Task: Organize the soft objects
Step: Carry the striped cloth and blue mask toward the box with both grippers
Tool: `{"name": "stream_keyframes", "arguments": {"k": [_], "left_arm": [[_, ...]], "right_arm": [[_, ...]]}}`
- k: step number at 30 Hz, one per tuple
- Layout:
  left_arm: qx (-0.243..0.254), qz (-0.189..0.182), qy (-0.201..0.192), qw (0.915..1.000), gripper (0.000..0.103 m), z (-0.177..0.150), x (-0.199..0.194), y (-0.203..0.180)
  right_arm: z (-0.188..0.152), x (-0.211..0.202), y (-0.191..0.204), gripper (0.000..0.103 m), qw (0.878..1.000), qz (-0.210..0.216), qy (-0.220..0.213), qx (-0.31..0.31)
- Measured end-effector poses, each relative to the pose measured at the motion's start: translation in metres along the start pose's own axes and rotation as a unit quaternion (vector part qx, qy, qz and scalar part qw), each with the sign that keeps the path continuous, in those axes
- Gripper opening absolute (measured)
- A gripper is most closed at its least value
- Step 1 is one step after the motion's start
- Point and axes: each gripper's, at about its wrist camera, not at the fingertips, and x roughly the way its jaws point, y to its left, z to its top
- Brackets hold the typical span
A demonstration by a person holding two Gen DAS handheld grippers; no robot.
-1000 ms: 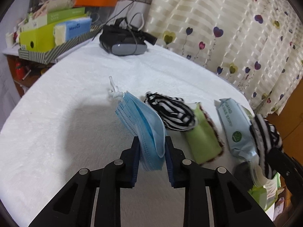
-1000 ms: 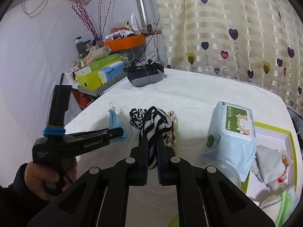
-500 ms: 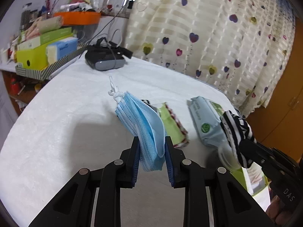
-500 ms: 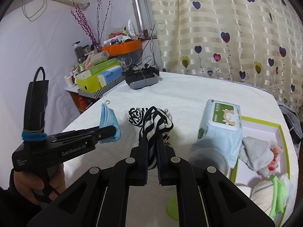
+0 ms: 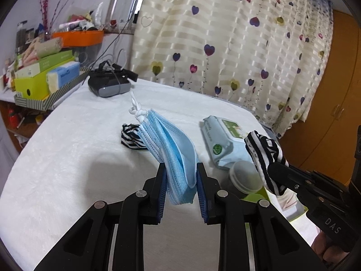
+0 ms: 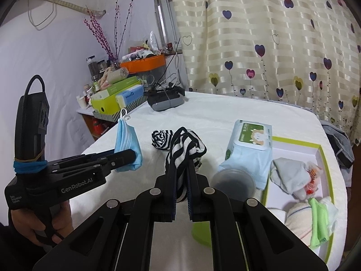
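Both tongs are loaded above the table: our left tongs clamp the blue face mask, our right tongs clamp a striped sock; another striped sock lies below.

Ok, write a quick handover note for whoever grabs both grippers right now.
Left gripper: jaws shut on the blue face mask, held above the table.
Right gripper: jaws shut on a striped sock, also in the air.
On the white tabletop: the other striped sock and a wipes pack.
Green-rimmed box at the right already holds several cloth items.
Left: set down both held items; the loose sock is still out.
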Motion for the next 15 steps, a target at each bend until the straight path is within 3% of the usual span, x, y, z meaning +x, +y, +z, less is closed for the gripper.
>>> {"name": "stream_keyframes", "arguments": {"k": [15], "left_arm": [[0.035, -0.021, -0.006, 0.9992, 0.023, -0.002, -0.011, -0.038]], "right_arm": [[-0.005, -0.024, -0.016, 0.008, 1.0, -0.012, -0.016, 0.013]]}}
